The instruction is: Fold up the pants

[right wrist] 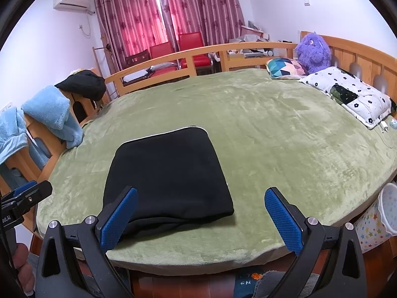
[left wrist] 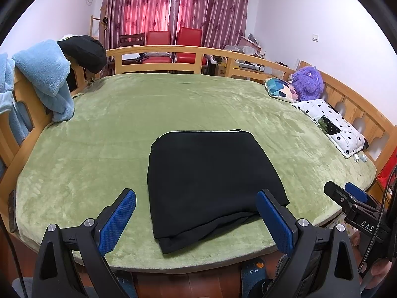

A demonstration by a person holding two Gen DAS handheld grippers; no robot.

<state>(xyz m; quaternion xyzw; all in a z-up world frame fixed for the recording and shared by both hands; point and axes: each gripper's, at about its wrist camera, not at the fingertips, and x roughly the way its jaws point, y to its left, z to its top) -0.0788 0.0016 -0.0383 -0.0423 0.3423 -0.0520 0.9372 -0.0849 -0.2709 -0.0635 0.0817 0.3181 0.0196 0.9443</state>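
The black pants (left wrist: 211, 181) lie folded into a flat rectangle on the green blanket (left wrist: 124, 129) near the bed's front edge; they also show in the right wrist view (right wrist: 166, 176). My left gripper (left wrist: 196, 204) is open and empty, held just short of the pants' near edge, its fingers either side of them. My right gripper (right wrist: 201, 201) is open and empty, to the right of the left one, its left finger (right wrist: 119, 217) in front of the pants' near edge. The right gripper's tip also shows in the left wrist view (left wrist: 347, 196).
A wooden bed frame (left wrist: 158, 57) rings the bed. Blue towels (left wrist: 47, 79) and a black garment (left wrist: 84, 51) hang on the left rail. A flowered pillow (left wrist: 330, 124), a patterned cushion (left wrist: 280, 88) and a purple plush toy (left wrist: 307, 83) lie at the right. Red chairs (left wrist: 173, 42) stand behind.
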